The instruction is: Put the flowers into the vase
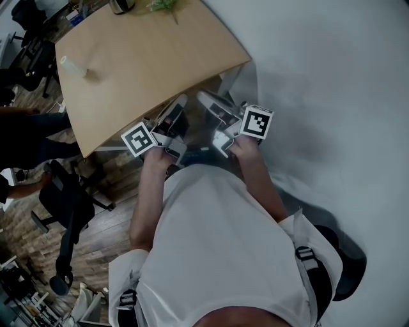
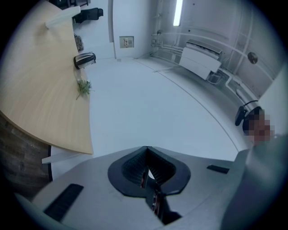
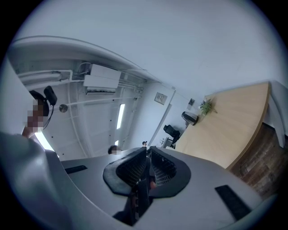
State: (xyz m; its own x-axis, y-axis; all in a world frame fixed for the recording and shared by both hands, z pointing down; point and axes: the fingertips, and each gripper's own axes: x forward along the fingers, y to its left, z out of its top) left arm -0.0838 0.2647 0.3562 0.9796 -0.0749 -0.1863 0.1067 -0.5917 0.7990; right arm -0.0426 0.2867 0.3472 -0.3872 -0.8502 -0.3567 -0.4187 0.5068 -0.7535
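Judging by the layout, the task is rated not begun. The flowers, a small green sprig, are seen lying at the counter's far edge, near a dark shiny vessel, presumably the vase. The left gripper and right gripper are held well apart from them, both pairs of jaws pressed together with nothing between them.

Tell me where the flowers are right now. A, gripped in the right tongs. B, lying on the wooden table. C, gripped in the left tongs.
B: the flowers lie on the wooden table, far from both hands, while the left tongs and the right tongs are shut with nothing between them.
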